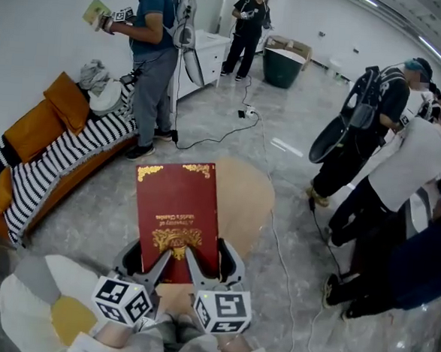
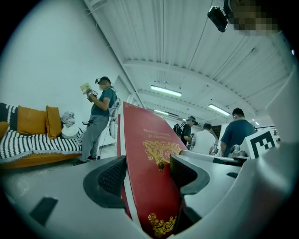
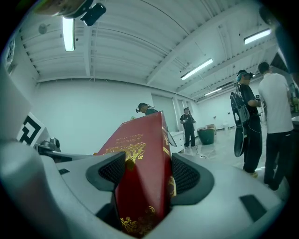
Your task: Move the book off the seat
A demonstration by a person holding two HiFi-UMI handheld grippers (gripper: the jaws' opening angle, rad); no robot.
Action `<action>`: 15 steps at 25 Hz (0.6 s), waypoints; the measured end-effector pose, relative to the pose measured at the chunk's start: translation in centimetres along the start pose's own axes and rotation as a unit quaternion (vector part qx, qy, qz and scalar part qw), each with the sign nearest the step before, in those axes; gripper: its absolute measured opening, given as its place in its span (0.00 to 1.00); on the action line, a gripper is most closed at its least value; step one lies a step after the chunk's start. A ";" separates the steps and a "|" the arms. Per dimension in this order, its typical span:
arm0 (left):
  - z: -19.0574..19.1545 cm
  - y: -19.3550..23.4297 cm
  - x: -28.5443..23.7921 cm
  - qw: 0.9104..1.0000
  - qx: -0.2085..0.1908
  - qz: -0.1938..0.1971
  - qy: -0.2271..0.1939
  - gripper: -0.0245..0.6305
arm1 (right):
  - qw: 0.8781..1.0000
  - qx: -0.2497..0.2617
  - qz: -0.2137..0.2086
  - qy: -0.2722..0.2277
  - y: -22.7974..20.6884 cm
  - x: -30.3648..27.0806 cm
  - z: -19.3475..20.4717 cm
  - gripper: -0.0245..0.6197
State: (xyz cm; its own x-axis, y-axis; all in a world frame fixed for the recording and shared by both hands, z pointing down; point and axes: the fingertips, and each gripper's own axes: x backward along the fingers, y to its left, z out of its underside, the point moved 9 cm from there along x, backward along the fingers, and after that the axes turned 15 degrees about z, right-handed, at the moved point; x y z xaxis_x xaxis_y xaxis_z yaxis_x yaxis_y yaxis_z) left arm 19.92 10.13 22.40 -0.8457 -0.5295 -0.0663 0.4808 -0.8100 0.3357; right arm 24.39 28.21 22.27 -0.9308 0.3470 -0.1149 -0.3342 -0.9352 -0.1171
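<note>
the left hand-held gripper (image 1: 148, 263) and the right hand-held gripper (image 1: 211, 266) each pinch the near edge of the red book (image 1: 177, 206), which overlaps the round tan seat (image 1: 251, 192).

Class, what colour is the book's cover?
The book is red with gold ornament; head view shows best.

Even, cool-white light fills the room from ceiling strip lights (image 2: 166, 90) — shadows are soft and faint. The glossy floor (image 1: 283, 147) shows pale glare streaks. All 3 views bow strongly at the edges, and both gripper views have dark vignetted corners. The red book (image 3: 140, 177), close to those 2 lenses, looks slightly soft at its near end
</note>
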 end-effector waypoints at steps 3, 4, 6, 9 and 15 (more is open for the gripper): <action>0.4 -0.2 -0.2 1.000 0.000 0.006 0.005 0.48 | 1.000 -0.003 0.006 0.005 -0.4 0.4 0.5 0.53; 0.4 0.0 -0.1 1.000 0.001 0.009 0.006 0.48 | 1.000 -0.003 0.009 0.007 -0.1 0.4 0.6 0.53; 0.4 0.5 0.1 1.000 0.003 0.017 0.010 0.48 | 1.000 -0.004 0.017 0.010 0.3 0.5 0.7 0.53; 0.6 0.5 -0.5 1.000 0.000 0.025 0.018 0.48 | 1.000 -0.009 0.027 0.011 -0.2 0.5 1.0 0.53; 0.7 1.0 -1.5 0.999 -0.001 0.035 0.031 0.48 | 0.999 -0.014 0.040 0.021 -0.6 0.1 1.4 0.53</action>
State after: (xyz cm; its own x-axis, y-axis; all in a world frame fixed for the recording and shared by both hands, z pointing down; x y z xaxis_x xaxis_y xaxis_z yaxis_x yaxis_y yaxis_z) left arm 21.48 10.26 23.53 -0.7948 -0.5985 -0.1005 0.5382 -0.7716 0.3390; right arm 24.28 28.74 23.70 -0.9471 0.2740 -0.1671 -0.2535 -0.9580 -0.1338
